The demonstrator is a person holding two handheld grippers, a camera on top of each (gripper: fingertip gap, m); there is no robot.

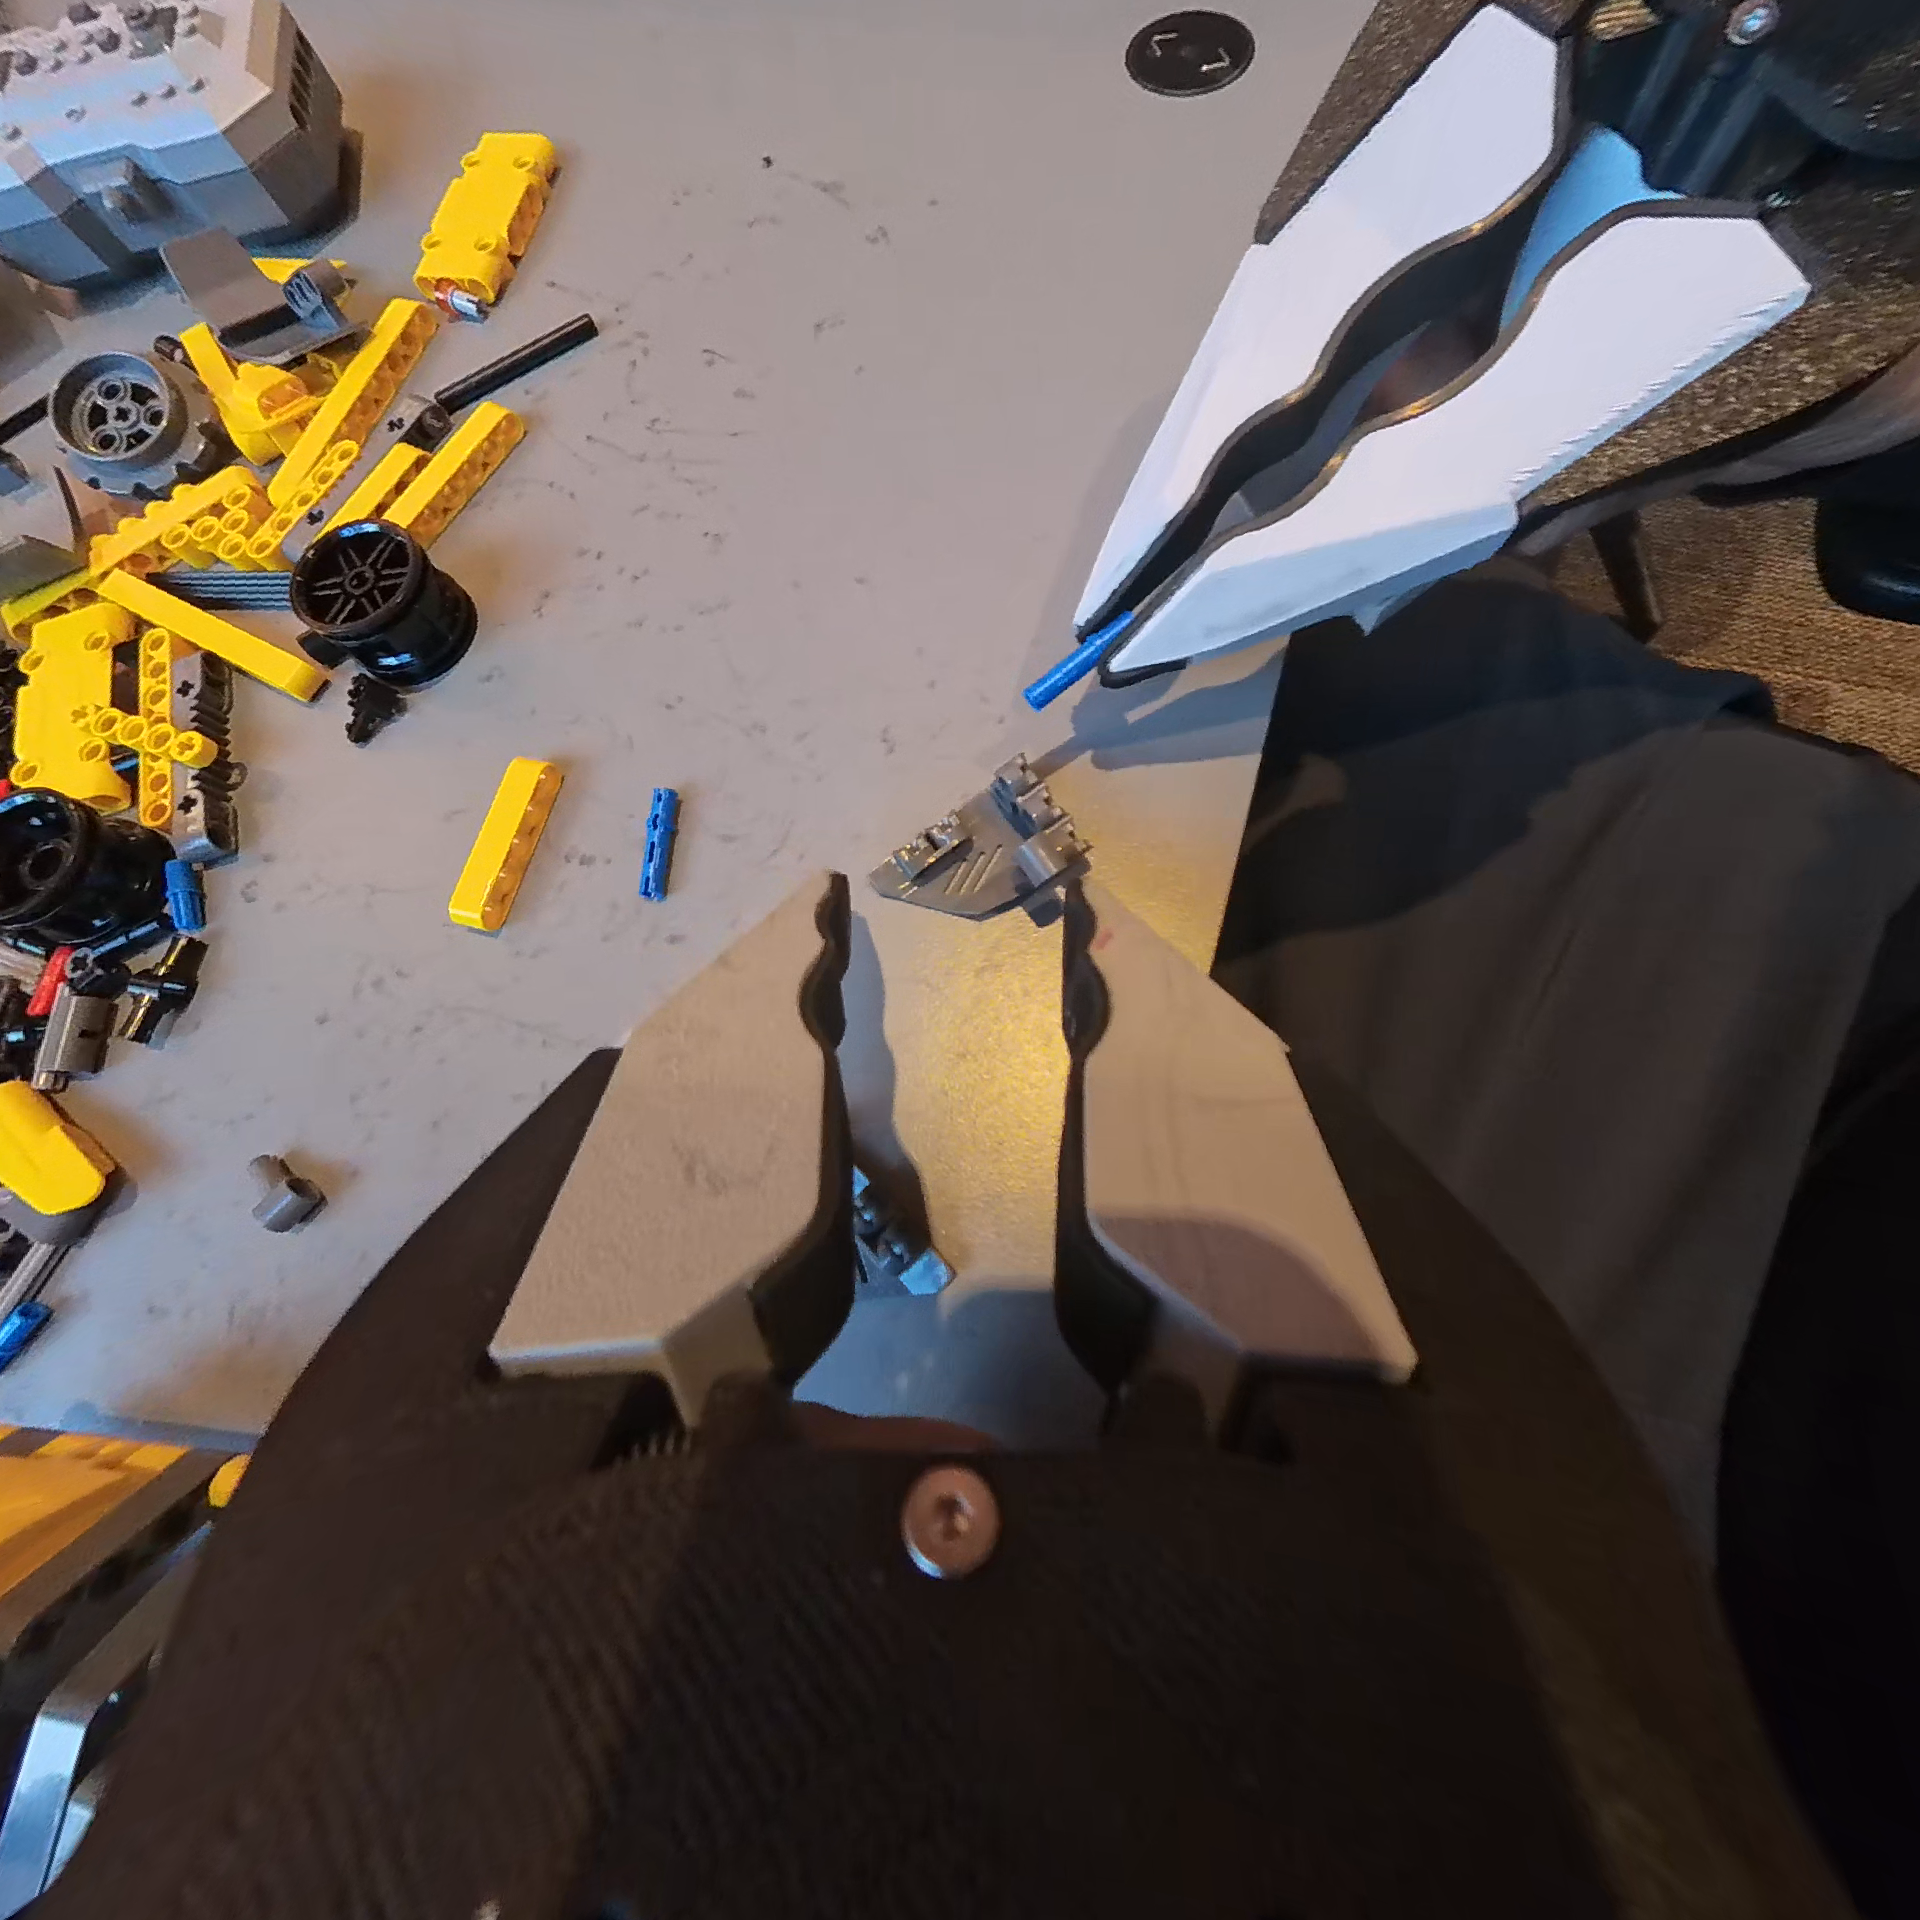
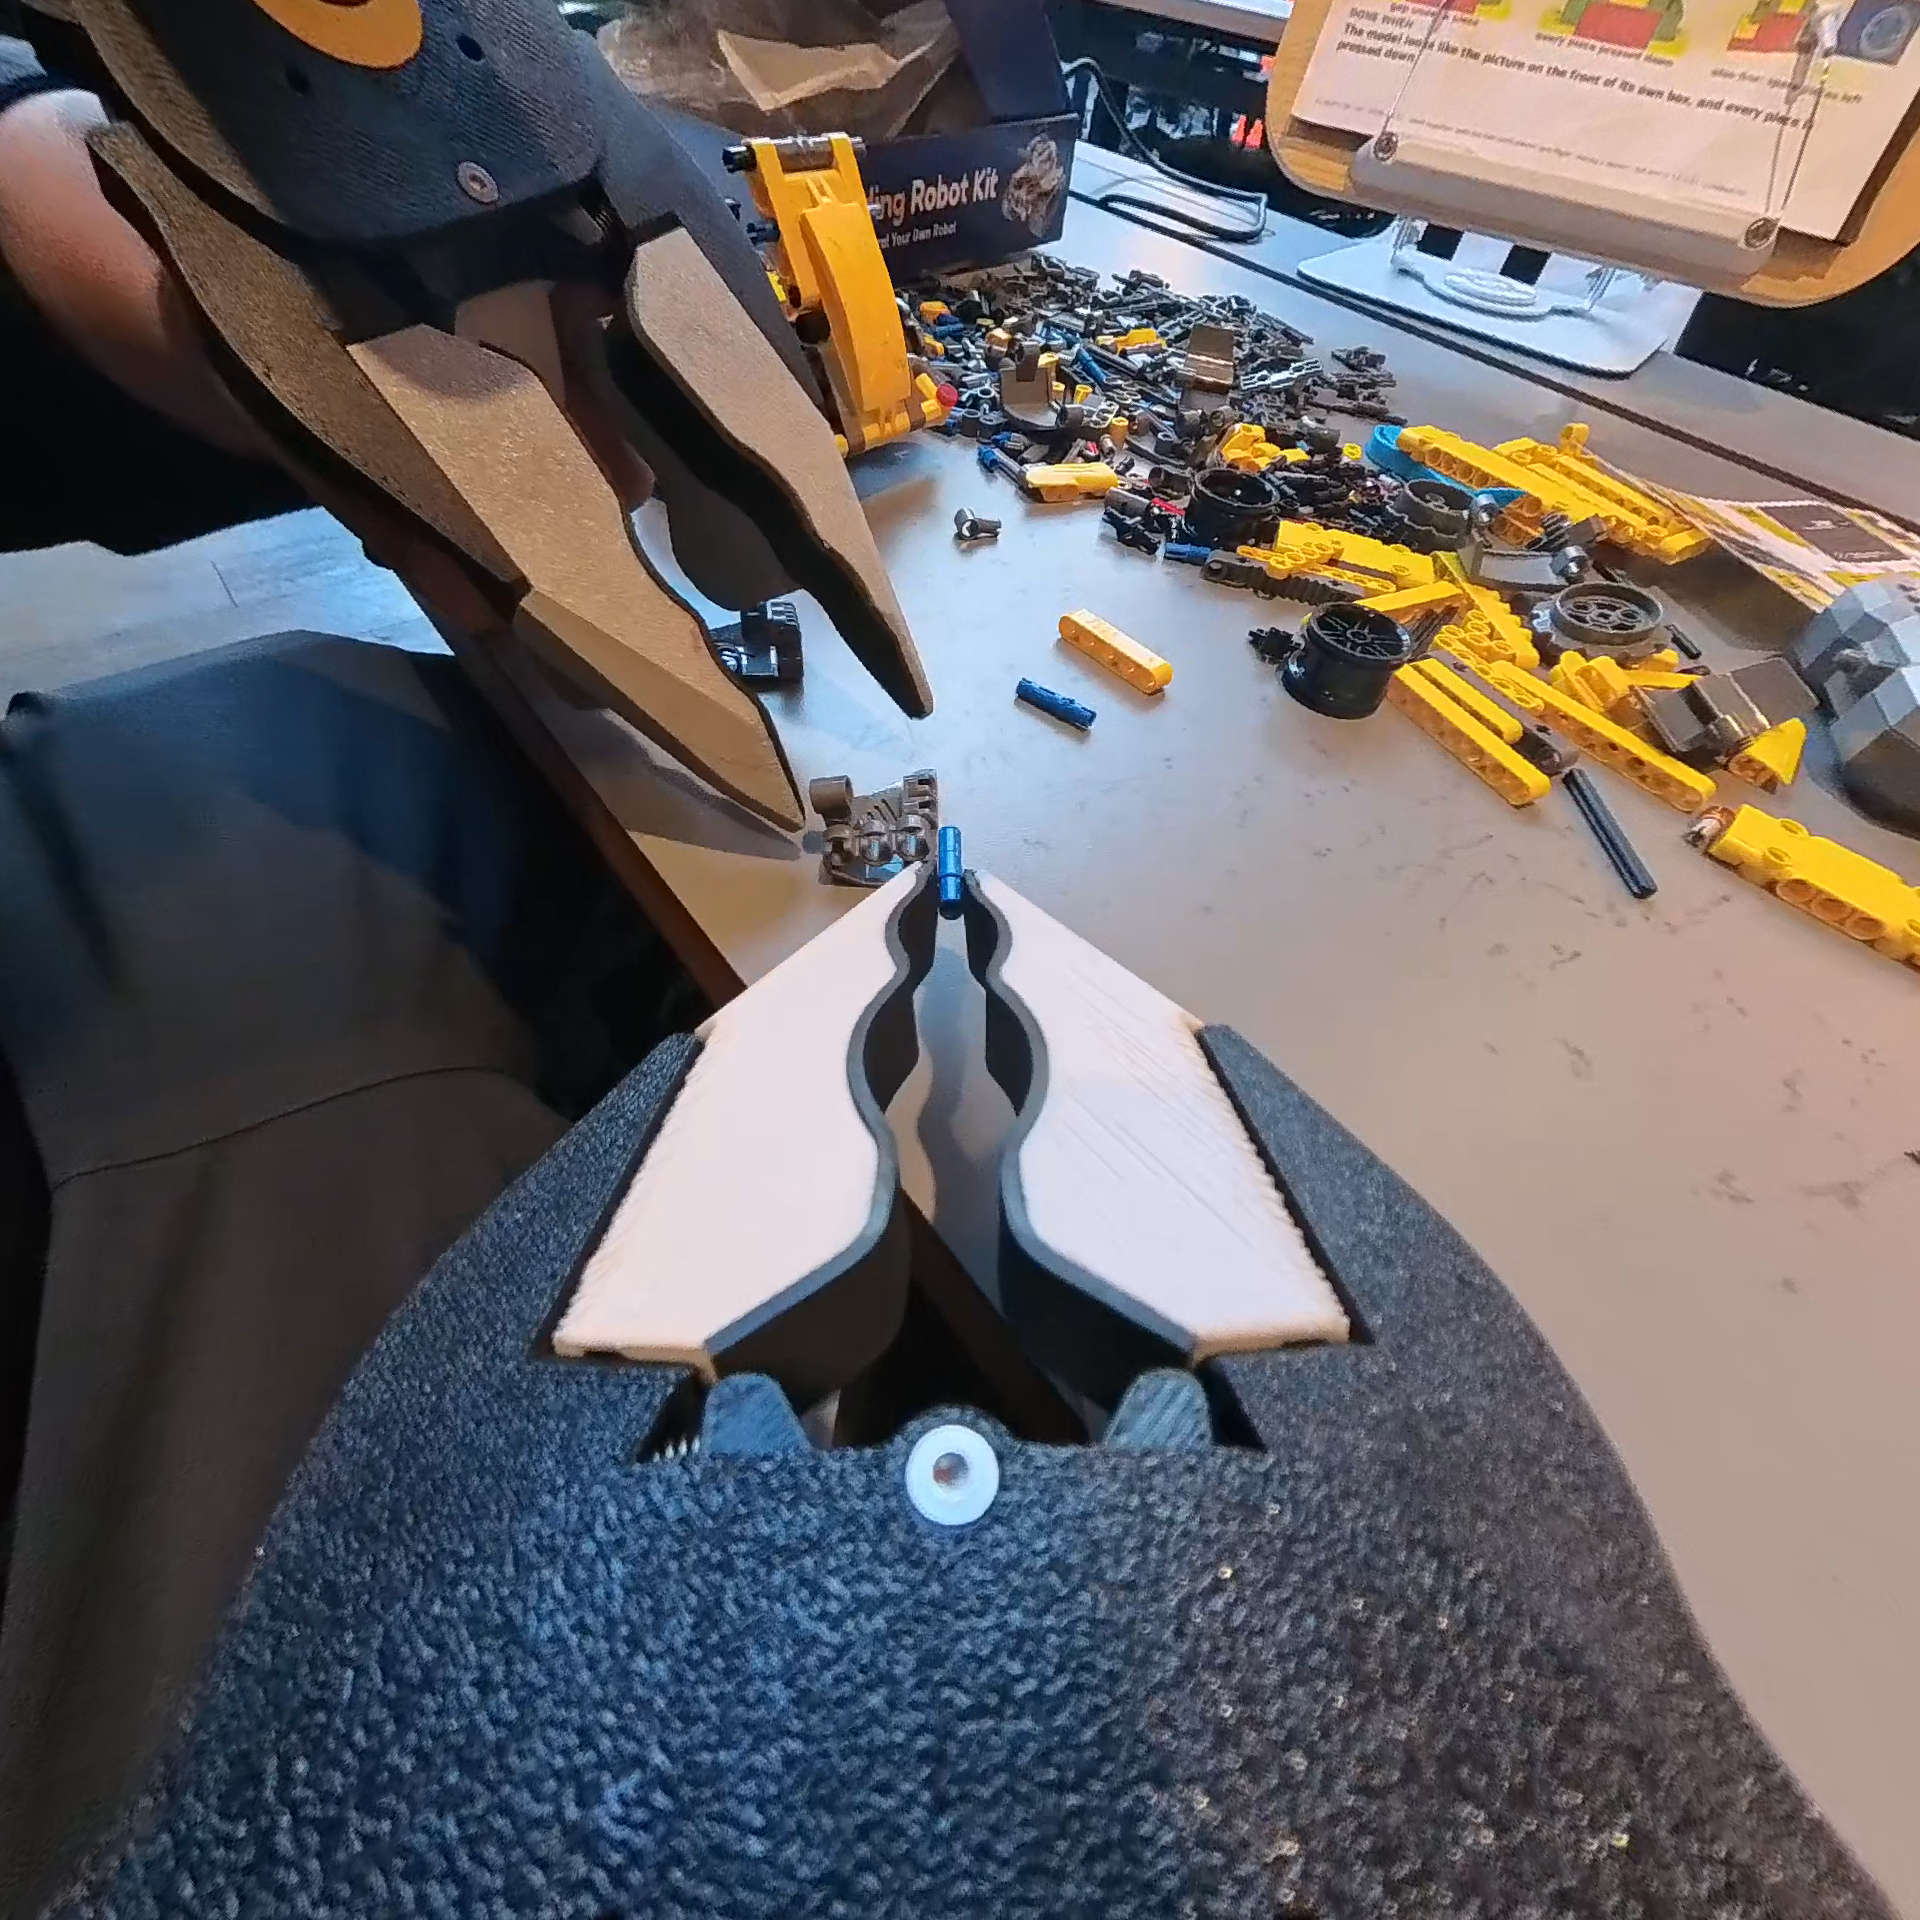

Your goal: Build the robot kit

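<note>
My right gripper (image 2: 948, 881), with white fingers, is shut on a small blue pin (image 2: 949, 858). It also shows in the left wrist view (image 1: 1103, 636), with the blue pin (image 1: 1070, 667) sticking out of its tips above the table. A small grey panel piece (image 1: 977, 854) lies near the table's edge, just past the tips of my left gripper (image 1: 951, 894), which is open and empty. In the right wrist view the grey piece (image 2: 873, 826) lies just beyond the held pin, and the left gripper (image 2: 862, 758) hovers over it.
A pile of yellow beams (image 1: 208, 520), black wheels (image 1: 379, 603) and grey parts covers the table's left side. A loose yellow beam (image 1: 506, 842) and a blue pin (image 1: 659, 842) lie nearby. A kit box (image 2: 966, 197) and a stand with a sheet (image 2: 1579, 114) are at the back. A person's trouser legs (image 1: 1558, 987) are beside the table edge.
</note>
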